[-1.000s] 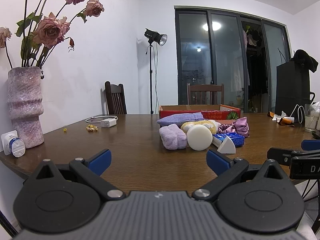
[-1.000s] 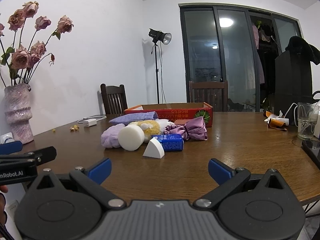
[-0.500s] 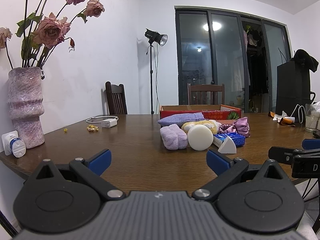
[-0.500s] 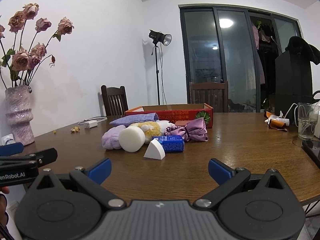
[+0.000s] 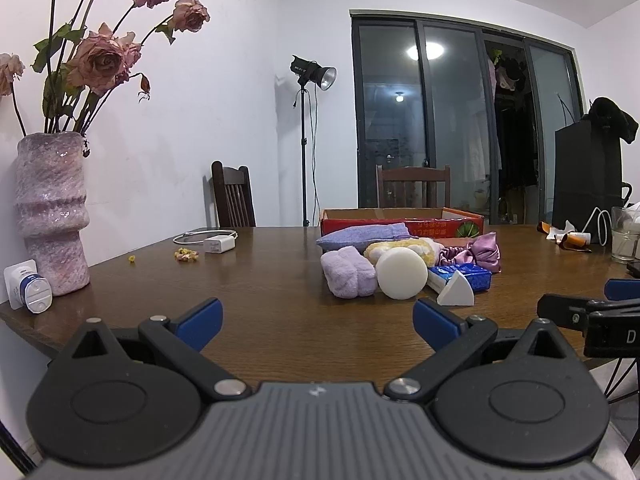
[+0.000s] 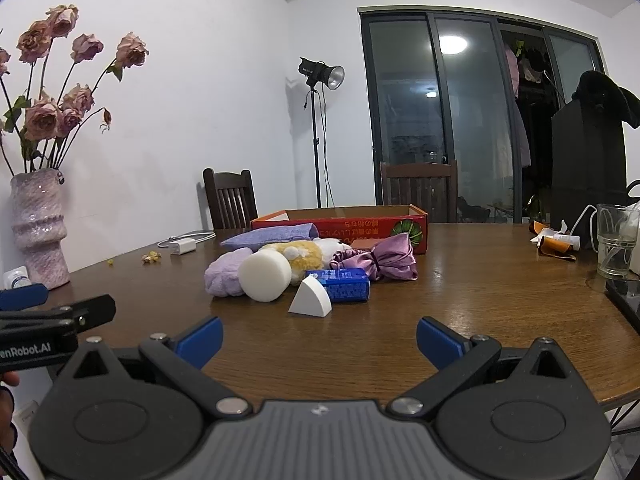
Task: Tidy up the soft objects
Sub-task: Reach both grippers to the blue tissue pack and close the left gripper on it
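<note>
Soft pile [image 6: 304, 268] before box [image 6: 340, 222]

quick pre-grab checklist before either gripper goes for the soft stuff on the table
1. Left gripper open and holding nothing: ok.
2. Right gripper open and holding nothing: ok.
3. Red cardboard box open-topped behind the pile: ok; its inside is out of view, so free room: cannot tell.
4. White wedge sponge nearest, nothing on top of it: ok.
5. Round white sponge free of its neighbours: not ok, it leans against the lilac towel.
6. Glass stands well aside of the pile: ok.
</note>
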### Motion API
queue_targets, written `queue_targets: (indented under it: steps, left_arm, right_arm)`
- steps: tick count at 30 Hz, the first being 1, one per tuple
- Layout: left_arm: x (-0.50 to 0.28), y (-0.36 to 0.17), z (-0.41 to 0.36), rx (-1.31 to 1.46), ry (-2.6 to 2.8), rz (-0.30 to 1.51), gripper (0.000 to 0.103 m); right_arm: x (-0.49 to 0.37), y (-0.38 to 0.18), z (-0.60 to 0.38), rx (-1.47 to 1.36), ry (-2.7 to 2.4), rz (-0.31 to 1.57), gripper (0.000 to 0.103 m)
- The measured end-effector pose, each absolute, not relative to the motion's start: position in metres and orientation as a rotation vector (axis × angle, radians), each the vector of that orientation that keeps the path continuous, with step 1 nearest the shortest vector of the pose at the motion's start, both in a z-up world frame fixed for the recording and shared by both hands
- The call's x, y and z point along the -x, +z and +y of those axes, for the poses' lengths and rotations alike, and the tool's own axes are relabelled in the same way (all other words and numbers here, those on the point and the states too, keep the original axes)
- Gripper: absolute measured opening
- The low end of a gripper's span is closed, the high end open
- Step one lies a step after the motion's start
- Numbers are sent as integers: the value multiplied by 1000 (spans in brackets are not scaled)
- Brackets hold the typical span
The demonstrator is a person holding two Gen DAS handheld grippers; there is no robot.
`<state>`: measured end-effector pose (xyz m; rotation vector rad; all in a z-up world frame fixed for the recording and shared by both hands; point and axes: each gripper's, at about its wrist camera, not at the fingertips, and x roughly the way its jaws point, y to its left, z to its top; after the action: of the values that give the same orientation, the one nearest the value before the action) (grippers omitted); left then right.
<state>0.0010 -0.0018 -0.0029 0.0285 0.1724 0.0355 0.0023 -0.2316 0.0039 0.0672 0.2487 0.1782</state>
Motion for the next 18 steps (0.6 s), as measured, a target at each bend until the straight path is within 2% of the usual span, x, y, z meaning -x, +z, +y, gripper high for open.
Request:
queue_targets:
  steps: [13, 18]
  left_arm:
    - [-18, 0, 4, -24, 33, 194, 103]
    - [-49, 3, 1, -48, 18, 187, 103]
  right_arm:
    - [-9, 11, -247, -148, 193, 226, 103]
    - [-42, 11, -263, -233, 308, 301, 103]
